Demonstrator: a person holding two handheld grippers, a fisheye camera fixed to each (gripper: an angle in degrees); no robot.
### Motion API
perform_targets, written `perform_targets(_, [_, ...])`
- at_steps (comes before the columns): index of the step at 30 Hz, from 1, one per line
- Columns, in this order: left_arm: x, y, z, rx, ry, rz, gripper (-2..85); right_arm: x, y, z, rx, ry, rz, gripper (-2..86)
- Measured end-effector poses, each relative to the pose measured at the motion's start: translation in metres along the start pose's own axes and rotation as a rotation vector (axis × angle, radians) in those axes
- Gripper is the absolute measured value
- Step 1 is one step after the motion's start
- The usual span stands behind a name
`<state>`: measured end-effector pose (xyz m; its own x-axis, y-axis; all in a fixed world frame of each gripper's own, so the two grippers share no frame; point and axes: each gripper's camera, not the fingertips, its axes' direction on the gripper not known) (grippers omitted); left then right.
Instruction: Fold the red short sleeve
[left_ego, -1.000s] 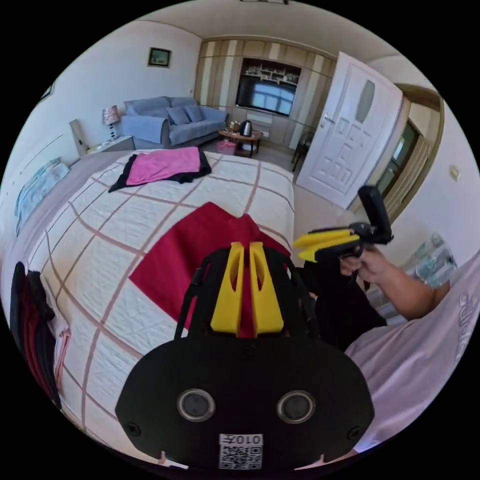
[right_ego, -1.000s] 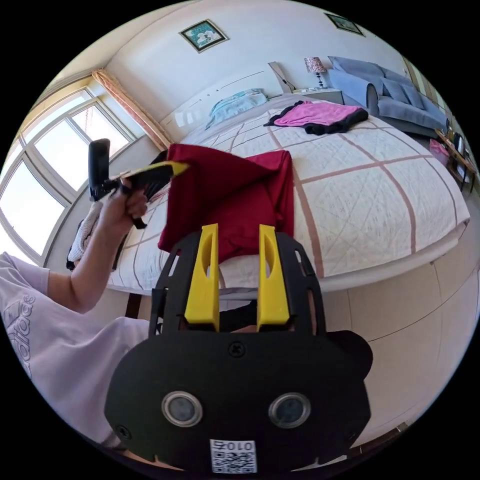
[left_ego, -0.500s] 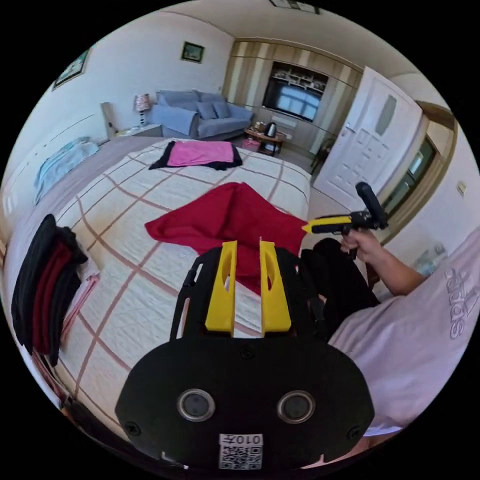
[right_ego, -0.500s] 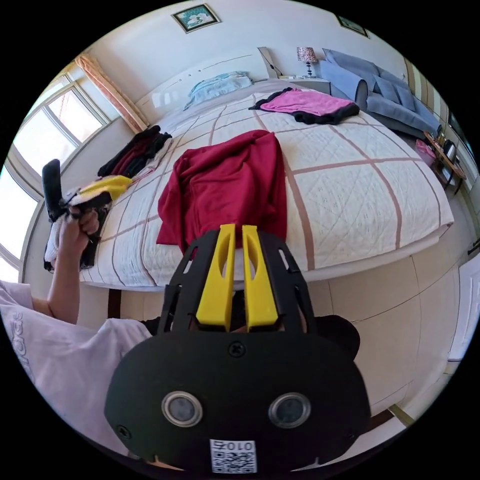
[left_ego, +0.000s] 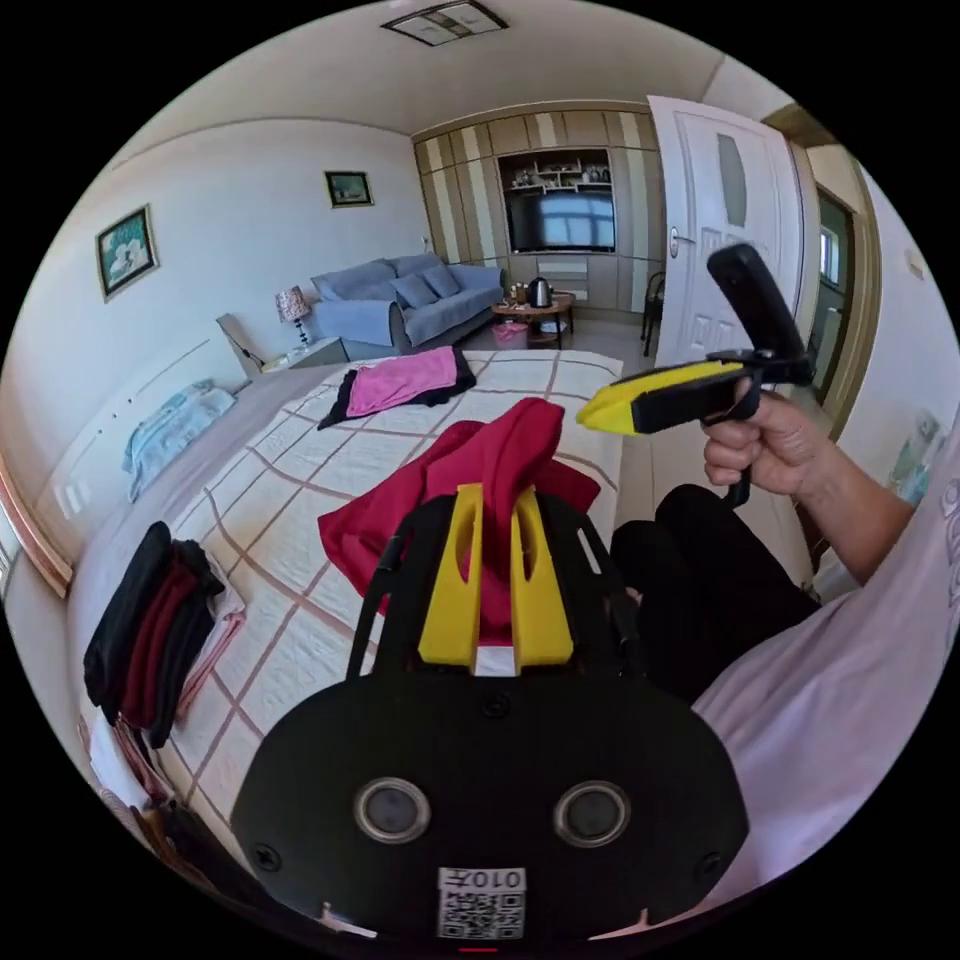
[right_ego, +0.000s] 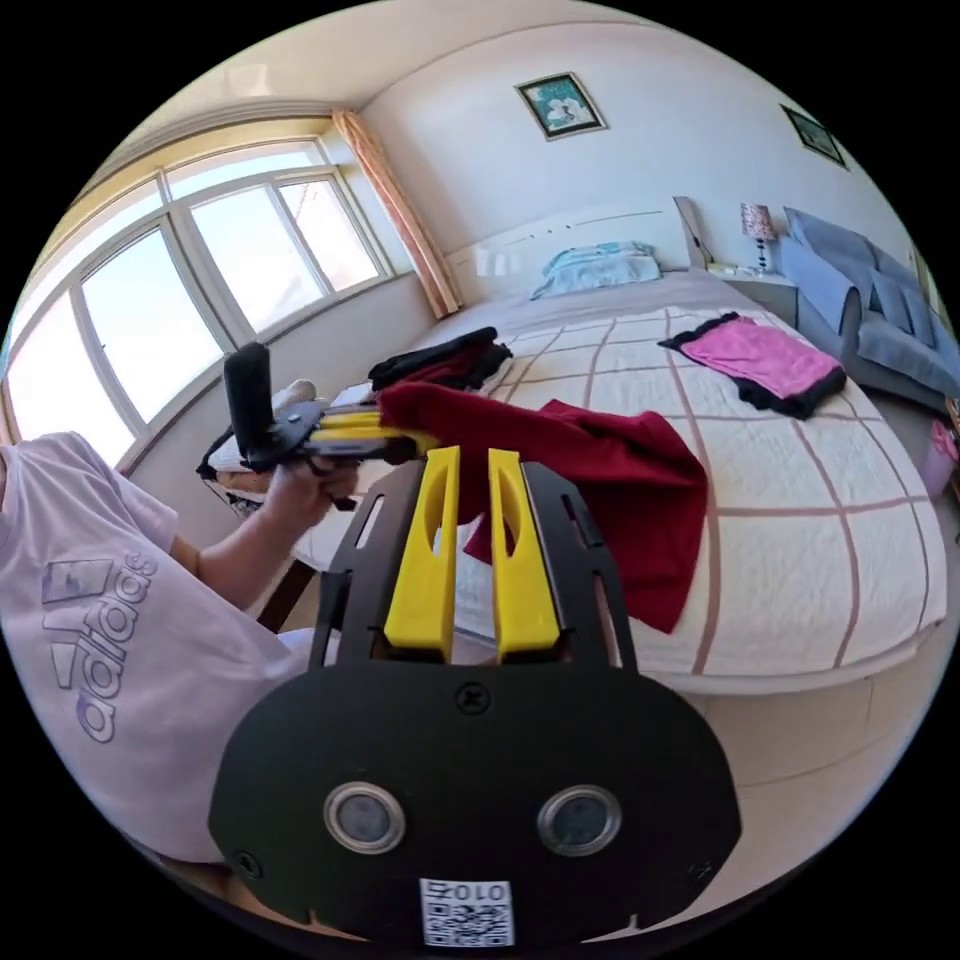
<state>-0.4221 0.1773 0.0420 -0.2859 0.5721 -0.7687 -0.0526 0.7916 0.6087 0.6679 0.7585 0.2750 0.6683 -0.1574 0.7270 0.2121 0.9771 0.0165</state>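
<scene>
The red short sleeve shirt (left_ego: 400, 510) lies bunched on the checked bed quilt (left_ego: 290, 460), with one part pulled up off it. My left gripper (left_ego: 497, 492) is shut on that raised part, and red cloth runs between its yellow jaws. In the right gripper view the left gripper (right_ego: 420, 440) holds the red shirt (right_ego: 620, 480) up at the near edge of the bed, the rest draping down onto the quilt. My right gripper (right_ego: 472, 455) is shut with nothing in it. In the left gripper view the right gripper (left_ego: 595, 415) hovers beside the shirt, apart from it.
A pink-and-black garment (left_ego: 400, 380) lies flat at the far side of the bed. A stack of dark folded clothes (left_ego: 150, 630) sits at the bed's edge near the window (right_ego: 150, 320). A blue sofa (left_ego: 400, 300) and a white door (left_ego: 720, 230) stand beyond.
The left gripper has shut on the red shirt and lifted part of it off the quilt. The right gripper, open a second ago, has shut and hangs free.
</scene>
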Motion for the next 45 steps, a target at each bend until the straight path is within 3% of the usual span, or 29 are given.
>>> perform_targets(5, [-0.083,0.028,-0.072,0.081,0.131,-0.252,2.4,0.012,0.029,0.027,-0.066,0.196,0.067,12.9])
perform_targets(10, [-0.099,0.035,-0.117,0.100,0.118,-0.274,2.0,0.000,0.030,0.067,-0.175,0.425,-0.018,14.1])
perform_targets(16, [-0.102,0.033,-0.141,0.096,0.115,-0.251,2.0,-0.006,0.009,0.071,-0.202,0.553,-0.036,13.3])
perform_targets(37, [-0.160,0.045,-0.196,0.141,0.123,-0.330,2.2,0.033,0.002,0.043,-0.257,0.373,0.145,6.9])
perform_targets(41, [-0.173,0.055,-0.207,0.133,0.132,-0.353,2.2,0.021,-0.006,0.022,-0.313,0.348,0.096,5.5])
perform_targets(45, [-0.187,0.063,-0.258,0.174,0.044,-0.346,2.2,-0.019,-0.029,-0.075,-0.169,0.241,-0.105,5.1])
